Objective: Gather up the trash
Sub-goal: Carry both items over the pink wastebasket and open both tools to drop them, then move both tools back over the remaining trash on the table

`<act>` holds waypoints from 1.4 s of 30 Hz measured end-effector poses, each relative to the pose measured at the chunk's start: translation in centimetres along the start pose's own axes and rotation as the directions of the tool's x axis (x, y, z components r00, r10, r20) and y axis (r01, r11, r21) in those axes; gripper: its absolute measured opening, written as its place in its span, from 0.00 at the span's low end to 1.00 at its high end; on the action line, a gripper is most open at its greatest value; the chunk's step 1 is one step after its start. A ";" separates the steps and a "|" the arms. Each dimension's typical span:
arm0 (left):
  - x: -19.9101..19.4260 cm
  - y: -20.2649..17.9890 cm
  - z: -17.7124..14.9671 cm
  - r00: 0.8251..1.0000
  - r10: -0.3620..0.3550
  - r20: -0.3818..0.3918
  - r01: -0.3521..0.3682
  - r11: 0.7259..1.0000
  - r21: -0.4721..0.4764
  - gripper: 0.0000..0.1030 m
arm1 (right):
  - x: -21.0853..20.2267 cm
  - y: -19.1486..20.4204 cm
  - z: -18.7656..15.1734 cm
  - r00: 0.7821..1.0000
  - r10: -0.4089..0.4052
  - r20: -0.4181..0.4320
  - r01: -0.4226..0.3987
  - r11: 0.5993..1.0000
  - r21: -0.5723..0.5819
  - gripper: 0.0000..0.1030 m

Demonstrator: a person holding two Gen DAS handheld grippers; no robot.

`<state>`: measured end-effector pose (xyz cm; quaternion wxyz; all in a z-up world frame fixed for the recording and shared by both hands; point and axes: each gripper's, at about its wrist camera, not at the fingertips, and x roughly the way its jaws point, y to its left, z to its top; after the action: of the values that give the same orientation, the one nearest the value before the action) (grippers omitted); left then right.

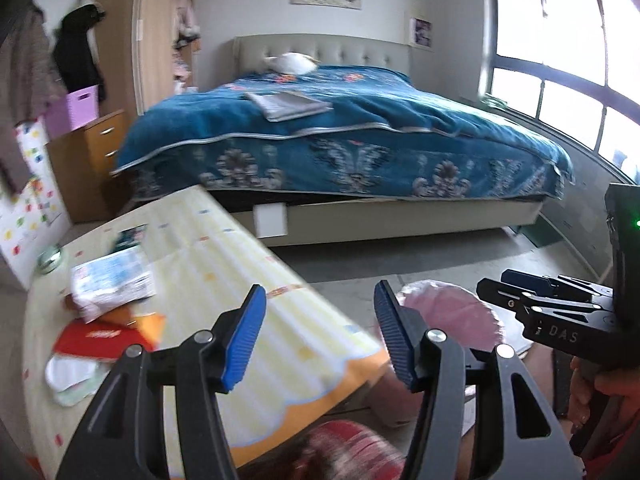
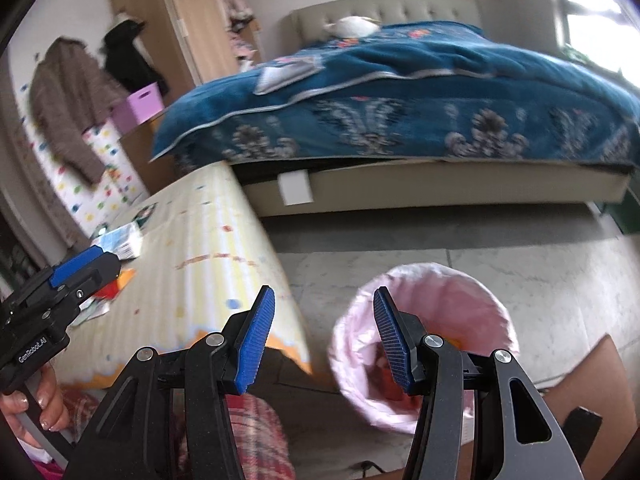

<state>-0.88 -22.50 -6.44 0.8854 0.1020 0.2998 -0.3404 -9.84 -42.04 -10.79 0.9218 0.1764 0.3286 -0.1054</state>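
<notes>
My left gripper (image 1: 320,336) is open and empty above the near edge of a table with a yellow striped cloth (image 1: 224,264). Trash lies at the table's left: a white and blue crumpled packet (image 1: 112,284), a red wrapper (image 1: 100,340) and an orange scrap (image 1: 154,326). My right gripper (image 2: 324,332) is open and empty, above the rim of a bin with a pink liner (image 2: 440,320) on the floor right of the table. The bin also shows in the left wrist view (image 1: 452,312). The packet also shows in the right wrist view (image 2: 120,242).
A bed with a blue patterned cover (image 1: 352,136) stands behind the table. A wooden drawer unit (image 1: 96,160) and wardrobe (image 1: 156,28) are at the back left. A cardboard piece (image 2: 592,380) lies right of the bin. Grey tiled floor (image 2: 440,236) runs between bed and bin.
</notes>
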 end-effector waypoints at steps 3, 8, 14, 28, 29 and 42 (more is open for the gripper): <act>-1.6 2.9 -0.8 0.998 0.068 0.003 -0.068 0.997 -0.038 0.54 | 0.4 2.5 0.3 0.999 0.030 -0.009 -0.031 0.999 -0.045 0.51; -3.9 7.5 -2.1 0.985 0.170 0.003 -0.168 0.979 -0.111 0.57 | 1.3 8.3 0.5 0.994 0.101 -0.034 -0.106 0.982 -0.154 0.51; -7.0 13.7 -3.8 0.955 0.298 -0.011 -0.293 0.932 -0.214 0.58 | 2.3 13.8 0.8 0.986 0.156 -0.055 -0.165 0.955 -0.246 0.51; -12.5 24.0 -8.5 0.867 0.490 -0.096 -0.486 0.785 -0.384 0.67 | 6.4 26.0 0.8 0.960 0.240 -0.142 -0.278 0.869 -0.410 0.51; -12.7 24.4 -8.7 0.864 0.495 -0.098 -0.491 0.780 -0.389 0.68 | 6.7 26.6 0.8 0.959 0.242 -0.148 -0.283 0.865 -0.415 0.52; -10.3 27.9 -8.5 0.857 0.495 -0.141 -0.508 0.772 -0.381 0.70 | 12.1 29.5 1.4 0.958 0.205 -0.201 -0.275 0.860 -0.431 0.53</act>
<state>7.62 7.21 -7.70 0.9403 -0.0017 0.3398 -0.0208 9.31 -16.51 -9.98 0.9163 0.0030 0.3868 0.1036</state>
